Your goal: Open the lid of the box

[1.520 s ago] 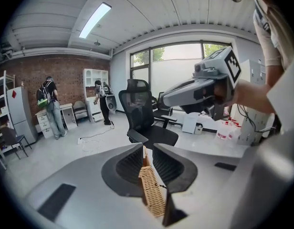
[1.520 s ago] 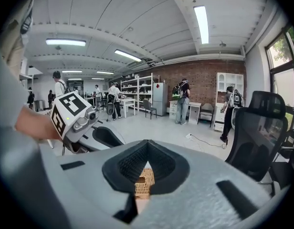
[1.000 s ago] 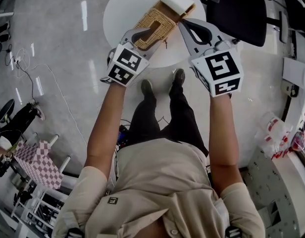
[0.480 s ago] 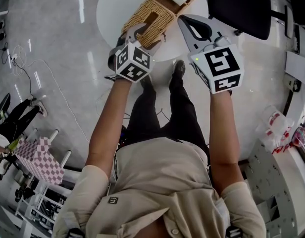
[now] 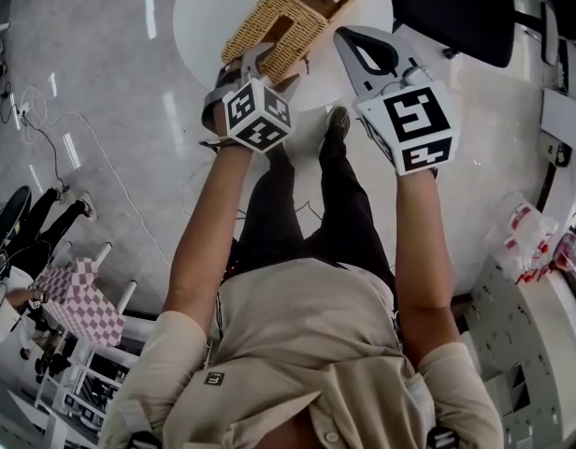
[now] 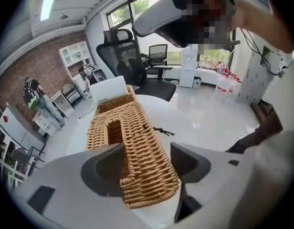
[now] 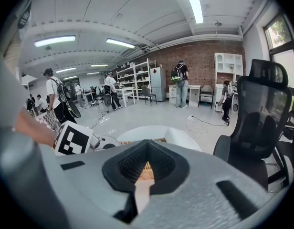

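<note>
A woven wicker box (image 5: pixel 279 21) with a slot in its top lies on a round white table (image 5: pixel 204 7). A white panel (image 6: pixel 108 88) stands at its far end. My left gripper (image 5: pixel 260 59) straddles the box's near end (image 6: pixel 137 175); its jaws are opening, with the wicker between them and a gap on the right side. A dark cord (image 6: pixel 161 130) hangs off the box's side. My right gripper (image 5: pixel 349 40) hovers just right of the box, shut with nothing in it. In the right gripper view the gripper (image 7: pixel 141 178) looks over the table (image 7: pixel 180 136).
A black office chair (image 5: pixel 456 17) stands close behind the table on the right. The person's legs and shoes (image 5: pixel 307 204) are right at the table's near edge. Shelves and several people (image 7: pixel 109 92) fill the far room. A checkered item (image 5: pixel 73 302) sits low left.
The left gripper's jaws have spread apart around the box's near end and its marker cube has turned. The box sits higher in the head view. The right gripper has barely moved.
</note>
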A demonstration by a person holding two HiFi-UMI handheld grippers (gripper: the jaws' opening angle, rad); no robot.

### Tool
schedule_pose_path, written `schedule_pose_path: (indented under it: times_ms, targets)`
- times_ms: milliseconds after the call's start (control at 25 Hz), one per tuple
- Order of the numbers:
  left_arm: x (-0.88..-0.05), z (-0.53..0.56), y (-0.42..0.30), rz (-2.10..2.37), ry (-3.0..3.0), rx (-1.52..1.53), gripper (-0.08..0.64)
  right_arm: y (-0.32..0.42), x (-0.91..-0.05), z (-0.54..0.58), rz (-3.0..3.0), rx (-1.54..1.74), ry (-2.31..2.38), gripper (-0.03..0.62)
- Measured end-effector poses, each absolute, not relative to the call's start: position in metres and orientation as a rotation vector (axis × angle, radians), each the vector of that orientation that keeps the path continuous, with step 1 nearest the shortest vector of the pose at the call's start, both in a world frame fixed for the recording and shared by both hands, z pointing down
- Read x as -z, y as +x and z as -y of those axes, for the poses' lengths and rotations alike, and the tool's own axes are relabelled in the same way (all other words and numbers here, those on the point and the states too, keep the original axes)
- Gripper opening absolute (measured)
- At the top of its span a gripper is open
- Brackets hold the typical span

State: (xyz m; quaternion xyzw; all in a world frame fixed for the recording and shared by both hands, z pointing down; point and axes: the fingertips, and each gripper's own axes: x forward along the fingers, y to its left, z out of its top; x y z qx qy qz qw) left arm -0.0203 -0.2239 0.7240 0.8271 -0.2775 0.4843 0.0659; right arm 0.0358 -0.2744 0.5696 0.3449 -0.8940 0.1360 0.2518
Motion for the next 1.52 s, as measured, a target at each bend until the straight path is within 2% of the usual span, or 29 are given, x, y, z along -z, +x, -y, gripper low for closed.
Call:
schedule_pose_path:
  times_ms: [600, 680, 760, 840, 1520]
  targets:
    - [-0.692, 0.225, -0.028, 0.908, 2.469, -1.255, 0.25, 0.031, -0.565, 0.271, 2.418, -0.36, 0.944, -0.008]
    - [-0.682, 0.226, -0.028, 0.924, 2.49, -1.231, 0.233, 0.03, -0.564, 0.272, 2.418, -0.357, 0.945, -0.008]
    - [-0.672, 0.225, -0.029, 0.939, 2.517, -1.215, 0.165, 0.028, -0.562, 0.271, 2.418, -0.354, 0.946, -0.008]
    - [-0.664, 0.224, -0.032, 0.96, 2.534, -1.199, 0.147, 0.026, -0.56, 0.269, 2.418, -0.348, 0.946, -0.008]
    - [-0.611, 0.25, -0.065, 1.106, 2.585, -1.129, 0.057, 0.015, -0.531, 0.277, 2.42, -0.3, 0.941, -0.008]
